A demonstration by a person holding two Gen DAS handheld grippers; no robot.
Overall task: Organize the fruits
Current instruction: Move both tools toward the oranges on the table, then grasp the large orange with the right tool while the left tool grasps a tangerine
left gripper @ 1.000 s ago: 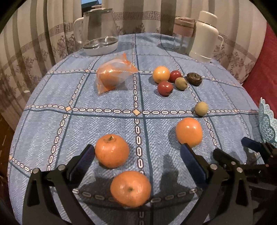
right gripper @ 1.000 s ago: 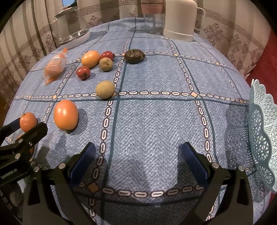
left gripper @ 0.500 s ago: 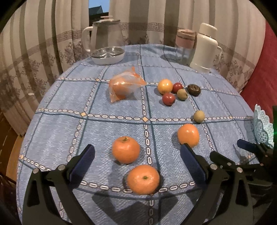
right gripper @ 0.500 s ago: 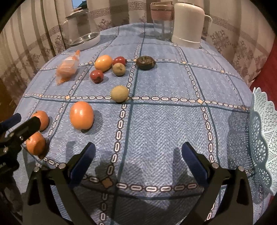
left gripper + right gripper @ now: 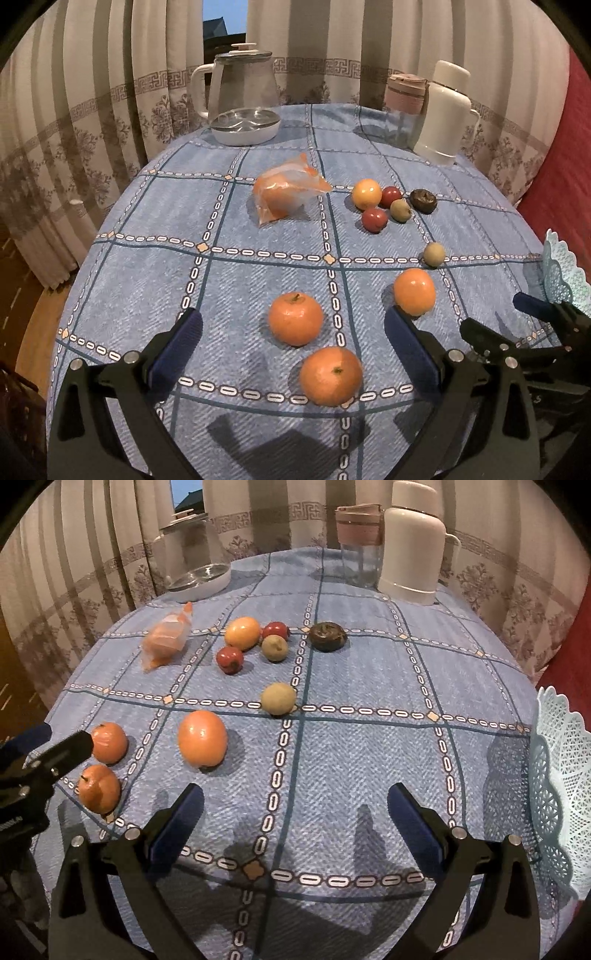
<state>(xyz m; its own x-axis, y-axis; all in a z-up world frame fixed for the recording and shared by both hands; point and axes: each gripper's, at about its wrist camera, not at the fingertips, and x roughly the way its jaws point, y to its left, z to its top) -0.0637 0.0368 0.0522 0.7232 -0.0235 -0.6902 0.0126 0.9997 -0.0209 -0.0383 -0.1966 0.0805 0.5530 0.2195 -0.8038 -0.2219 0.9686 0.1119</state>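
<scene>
Two oranges (image 5: 295, 318) (image 5: 330, 376) lie on the blue tablecloth between the wide-apart fingers of my open left gripper (image 5: 291, 341). A larger orange fruit (image 5: 414, 291) sits just beyond its right finger. Farther back lie a greenish fruit (image 5: 434, 254), a cluster of yellow, red and green fruits (image 5: 380, 205), a dark brown fruit (image 5: 423, 200) and a bagged orange (image 5: 284, 194). My right gripper (image 5: 295, 818) is open over bare cloth, with the large orange fruit (image 5: 202, 737) ahead on its left. The white lattice basket (image 5: 561, 786) stands at the right edge.
A glass kettle (image 5: 242, 107), a pink-lidded jar (image 5: 404, 107) and a white thermos (image 5: 445, 114) stand at the table's far edge before the curtains. The round table drops off at the left and near sides. A red sofa (image 5: 557, 177) lies to the right.
Both grippers have pulled back and risen, so the fruits look smaller and farther away. The oranges now sit farther ahead between the left fingers. No fruit has moved.
</scene>
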